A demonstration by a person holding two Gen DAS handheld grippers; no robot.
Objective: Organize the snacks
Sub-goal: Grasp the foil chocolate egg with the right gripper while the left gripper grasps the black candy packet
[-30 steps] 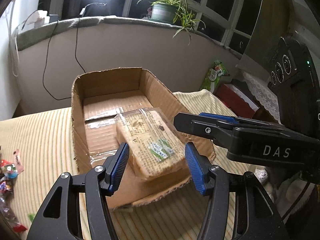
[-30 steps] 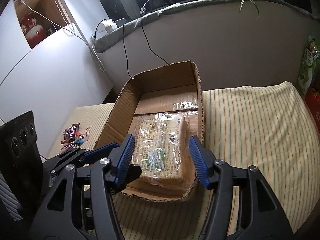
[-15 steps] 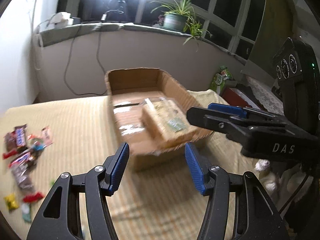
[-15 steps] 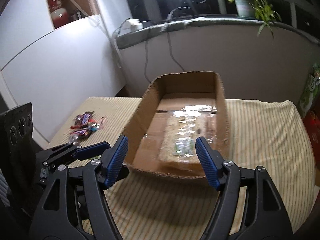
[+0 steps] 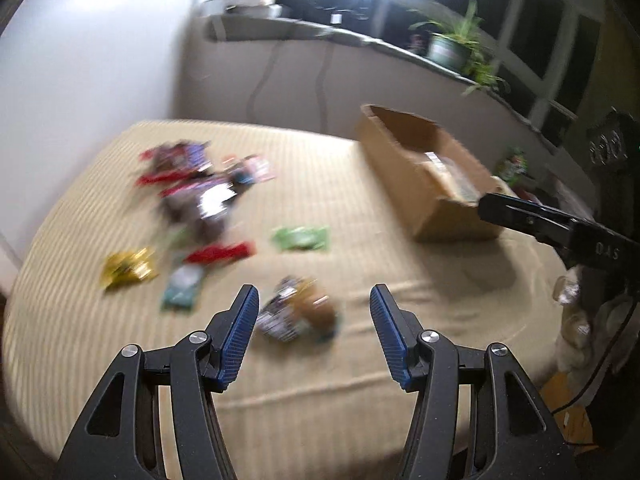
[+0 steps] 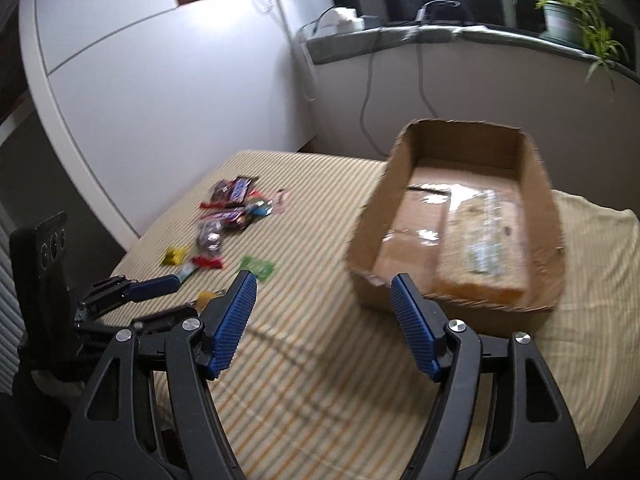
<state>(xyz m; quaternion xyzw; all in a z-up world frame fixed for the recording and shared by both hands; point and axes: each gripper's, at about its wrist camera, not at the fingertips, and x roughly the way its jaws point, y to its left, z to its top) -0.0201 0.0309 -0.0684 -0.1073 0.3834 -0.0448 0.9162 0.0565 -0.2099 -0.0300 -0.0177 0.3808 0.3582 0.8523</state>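
Striped yellow cloth (image 6: 320,360) covers the whole work surface, wrinkled toward the right edge. Open cardboard box (image 6: 460,216) sits on the cloth's right side, well apart from the loose snacks; inside it, against the right wall, lies a clear-wrapped block packet (image 6: 484,256), resting on the box floor. Scattered snack pile (image 5: 192,196) lies on the cloth's left side, blurred in the left wrist view: red and dark wrappers clustered together, with a green packet (image 5: 302,238), a gold packet (image 5: 128,268) and a pale teal packet (image 5: 182,290) lying apart nearer the camera. One brown-and-purple snack packet (image 5: 298,314) lies alone on the cloth, nearest the left gripper (image 5: 312,332) and framed between its blue pads. Left gripper: jaws wide open, holding nothing, above the cloth. Right gripper (image 6: 322,320): jaws wide open, empty, positioned above the cloth just short of the box's near wall. Potted plant (image 6: 564,20) stands on the window ledge behind.
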